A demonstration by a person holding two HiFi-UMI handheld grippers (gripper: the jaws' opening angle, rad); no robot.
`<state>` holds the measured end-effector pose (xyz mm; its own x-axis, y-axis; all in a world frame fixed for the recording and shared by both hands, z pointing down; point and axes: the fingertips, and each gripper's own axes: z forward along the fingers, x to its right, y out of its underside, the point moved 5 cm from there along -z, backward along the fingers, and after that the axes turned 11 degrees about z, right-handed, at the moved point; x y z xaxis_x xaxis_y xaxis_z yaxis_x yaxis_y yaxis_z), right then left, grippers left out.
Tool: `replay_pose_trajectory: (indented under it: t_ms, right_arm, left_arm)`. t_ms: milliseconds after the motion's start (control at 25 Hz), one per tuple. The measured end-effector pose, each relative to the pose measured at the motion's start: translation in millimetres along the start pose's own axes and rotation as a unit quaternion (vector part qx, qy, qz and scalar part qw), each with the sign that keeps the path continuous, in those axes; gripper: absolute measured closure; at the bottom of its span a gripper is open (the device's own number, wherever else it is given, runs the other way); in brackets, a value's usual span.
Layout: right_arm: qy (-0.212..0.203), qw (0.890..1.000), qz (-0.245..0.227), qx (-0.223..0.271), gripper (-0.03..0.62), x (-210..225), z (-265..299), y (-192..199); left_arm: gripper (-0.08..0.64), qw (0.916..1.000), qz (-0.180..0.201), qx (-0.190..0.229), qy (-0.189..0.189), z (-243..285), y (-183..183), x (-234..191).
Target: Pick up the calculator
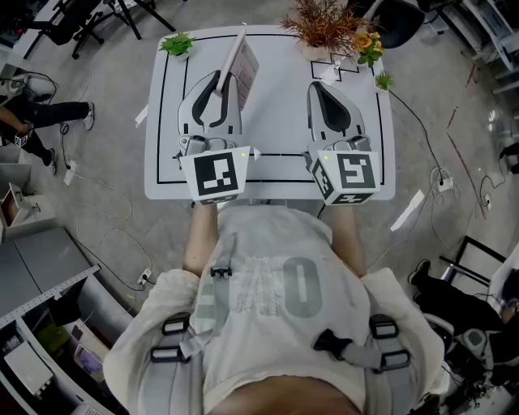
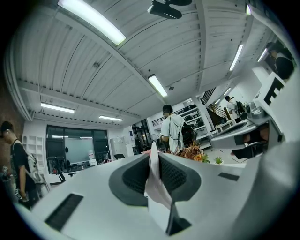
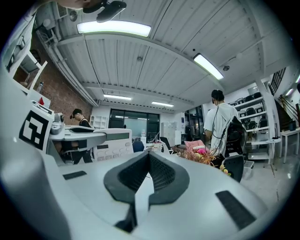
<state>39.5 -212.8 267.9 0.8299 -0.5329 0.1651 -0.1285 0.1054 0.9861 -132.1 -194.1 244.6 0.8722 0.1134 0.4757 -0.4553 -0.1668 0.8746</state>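
Left gripper view: left fingers (image 2: 177, 174) clamp the calculator (image 2: 157, 194) edge-on; best grip firmly, lift level. Right fingers (image 3: 161, 174) closed, empty.

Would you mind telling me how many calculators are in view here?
1. The calculator is clamped in the left gripper, over the left half of the table. The right gripper is empty; the person's torso may hide the near edge.

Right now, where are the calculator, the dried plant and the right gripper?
calculator (image 1: 246, 70), head view, its tilted face.
dried plant (image 1: 324, 24), head view, its brown twigs.
right gripper (image 3: 149, 155), right gripper view, between its closed tips.
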Motion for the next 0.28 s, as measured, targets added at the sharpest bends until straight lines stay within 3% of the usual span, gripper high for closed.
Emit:
replay_pose_trajectory:
  t_ms: [280]
  right_arm:
    - [-0.007,1.000,-0.003,-0.001,0.588,-2.1,0.7,2.7]
  left_arm:
    - [0.495,0.9999,-0.010,0.006,-0.005,-0.5,-2.3,-4.1]
